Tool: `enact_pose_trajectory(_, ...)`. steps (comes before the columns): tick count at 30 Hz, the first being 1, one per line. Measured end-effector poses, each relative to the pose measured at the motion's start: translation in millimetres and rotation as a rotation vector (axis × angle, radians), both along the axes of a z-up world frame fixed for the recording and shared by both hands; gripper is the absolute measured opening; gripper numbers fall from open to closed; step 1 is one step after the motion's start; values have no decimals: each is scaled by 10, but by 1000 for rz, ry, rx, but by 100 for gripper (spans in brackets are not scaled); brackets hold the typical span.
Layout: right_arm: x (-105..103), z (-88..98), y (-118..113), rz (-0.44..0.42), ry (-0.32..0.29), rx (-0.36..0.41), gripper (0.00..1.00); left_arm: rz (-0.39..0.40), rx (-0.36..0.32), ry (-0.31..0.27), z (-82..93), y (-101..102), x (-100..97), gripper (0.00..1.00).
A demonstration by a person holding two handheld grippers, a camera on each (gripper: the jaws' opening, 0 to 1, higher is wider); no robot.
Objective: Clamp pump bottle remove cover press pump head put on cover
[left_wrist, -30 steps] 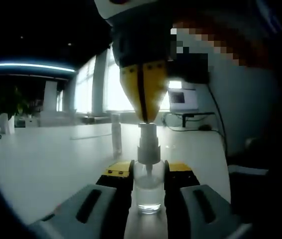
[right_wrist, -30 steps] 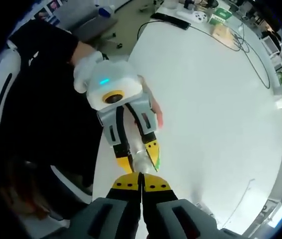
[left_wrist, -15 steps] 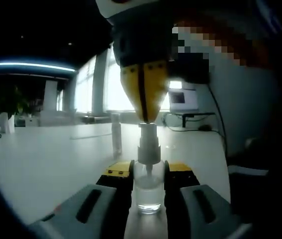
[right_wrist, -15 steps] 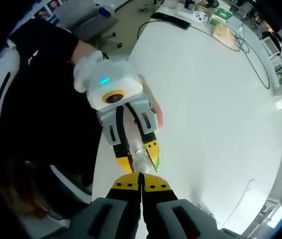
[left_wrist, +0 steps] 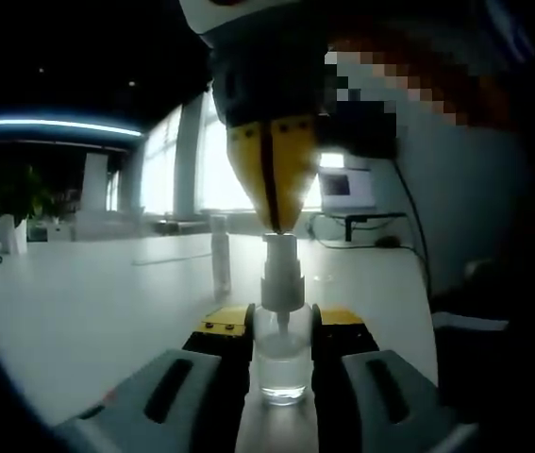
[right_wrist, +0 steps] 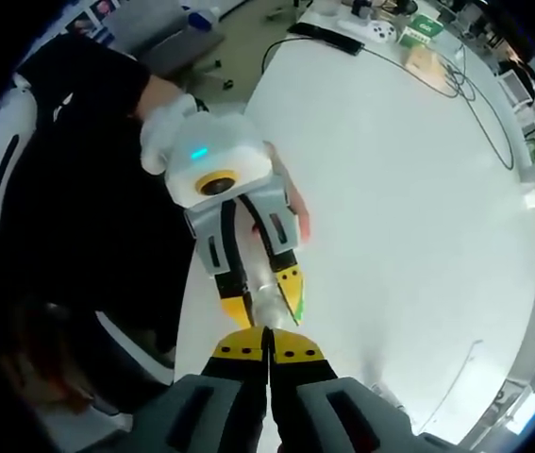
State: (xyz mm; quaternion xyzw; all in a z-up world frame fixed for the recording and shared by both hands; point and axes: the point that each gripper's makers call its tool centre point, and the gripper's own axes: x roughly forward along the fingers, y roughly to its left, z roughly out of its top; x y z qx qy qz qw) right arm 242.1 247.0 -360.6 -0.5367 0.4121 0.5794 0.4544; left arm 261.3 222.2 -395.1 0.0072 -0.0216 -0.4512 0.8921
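Small clear pump bottle (left_wrist: pixel 282 363): transparent, glossy plastic, smooth wall catching light; pump head (left_wrist: pixel 280 274) of smooth grey-white plastic, slight sheen.
Left gripper (left_wrist: pixel 281 330): matt grey moulded plastic bodies, yellow plastic tips with black edging.
Right gripper (right_wrist: pixel 267 351): same matt grey plastic; yellow tips, smooth.
White table (right_wrist: pixel 409 208): smooth, faintly glossy top.
Slim clear cover (left_wrist: pixel 220 255): translucent plastic.
Person's black sleeve (right_wrist: pixel 78 104): matt cloth.

clear bottle (left_wrist: pixel 282 363), yellow-tipped tongs (left_wrist: pixel 271 179) – white table (right_wrist: pixel 409 189)
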Motion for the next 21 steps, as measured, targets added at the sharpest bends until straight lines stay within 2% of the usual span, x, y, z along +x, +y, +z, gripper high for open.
enact_pose_trajectory(6,0,2,3,-5,1,7,0,1,-10,27,-6,4,7,15)
enact_pose_trajectory(21,1,7,-2,-19,-4,9,0,4,-9,22,-1,3,12,15)
